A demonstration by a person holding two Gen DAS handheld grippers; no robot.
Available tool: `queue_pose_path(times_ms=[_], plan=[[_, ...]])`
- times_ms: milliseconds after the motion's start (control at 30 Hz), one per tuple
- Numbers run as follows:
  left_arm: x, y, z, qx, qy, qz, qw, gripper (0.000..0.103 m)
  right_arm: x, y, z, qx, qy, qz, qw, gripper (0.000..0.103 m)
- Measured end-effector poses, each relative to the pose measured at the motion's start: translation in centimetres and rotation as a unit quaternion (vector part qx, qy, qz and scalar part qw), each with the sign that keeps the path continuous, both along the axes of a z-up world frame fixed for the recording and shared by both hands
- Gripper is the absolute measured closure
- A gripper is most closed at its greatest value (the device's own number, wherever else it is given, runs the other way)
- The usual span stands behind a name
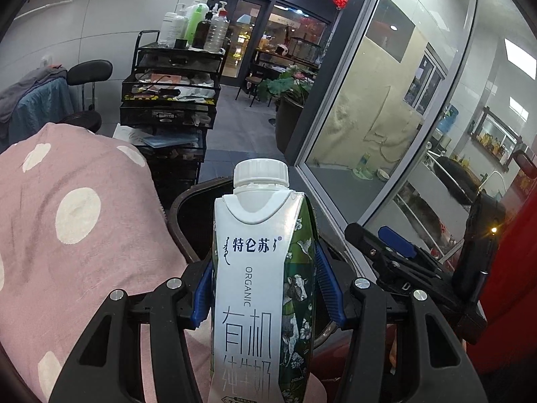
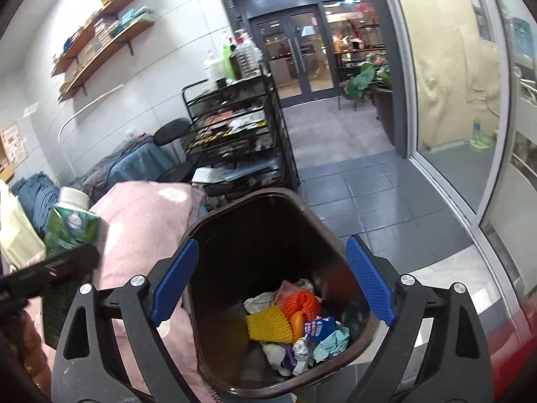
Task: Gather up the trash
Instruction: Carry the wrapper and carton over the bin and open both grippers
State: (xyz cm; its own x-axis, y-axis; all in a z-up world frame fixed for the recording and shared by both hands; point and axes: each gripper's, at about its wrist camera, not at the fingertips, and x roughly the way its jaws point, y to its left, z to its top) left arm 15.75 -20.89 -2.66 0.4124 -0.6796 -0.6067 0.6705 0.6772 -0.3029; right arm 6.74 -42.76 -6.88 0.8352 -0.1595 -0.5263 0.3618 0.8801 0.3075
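A white and green milk carton point(image 1: 255, 268) with a white screw cap stands upright between the blue pads of my left gripper point(image 1: 265, 282), which is shut on its sides. Behind it is the rim of a dark brown trash bin point(image 1: 181, 221). In the right wrist view my right gripper point(image 2: 272, 282) hangs open over that bin point(image 2: 255, 198), nothing between its fingers. Crumpled wrappers and orange and yellow foam netting point(image 2: 295, 322) lie at the bin's bottom. The carton point(image 2: 72, 225) shows at the left there, beside the bin.
A pink blanket with white dots point(image 1: 67, 218) lies left of the bin. A black wire trolley point(image 1: 174, 80) with bottles on top stands behind it, next to a black chair point(image 1: 89, 72). A glass partition point(image 1: 386, 117) runs along the right, with a potted plant point(image 1: 288, 100) by it.
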Motion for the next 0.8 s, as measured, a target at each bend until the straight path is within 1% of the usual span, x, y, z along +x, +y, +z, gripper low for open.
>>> queue_pose_path(times_ms=[167, 267, 467, 600, 700, 767, 800], plan=[[0.8, -1.9, -0.9, 0.022, 0.006, -0.008, 0.9997, 0.050, -0.7, -1.6, 0.4, 0.006, -0.003, -0.026, 1.000, 0.014], [1.3, -2.5, -1.4, 0.030, 0.014, -0.010, 0.9994, 0.050, -1.0, -2.4, 0.6, 0.005, -0.002, -0.039, 0.999, 0.014], [1.4, -3.3, -2.0, 0.048, 0.019, -0.010, 0.9986, 0.049, -1.4, -3.7, 0.5, 0.007, 0.000, -0.056, 0.998, 0.014], [1.3, -4.0, -2.2, 0.072, 0.006, -0.009, 0.9974, 0.049, -1.4, -4.1, 0.6, 0.003, 0.001, -0.059, 0.998, 0.014], [1.0, -4.3, -2.5, 0.097, -0.006, -0.010, 0.9953, 0.044, -1.4, -4.1, 0.7, 0.003, 0.001, -0.059, 0.998, 0.014], [0.9, -4.1, -2.4, 0.095, -0.011, -0.006, 0.9954, 0.034, -1.4, -4.2, 0.7, 0.002, 0.002, -0.059, 0.998, 0.014], [0.8, -4.0, -2.2, 0.093, -0.012, -0.005, 0.9956, 0.032, -1.3, -4.2, 0.7, 0.002, 0.002, -0.059, 0.998, 0.014]])
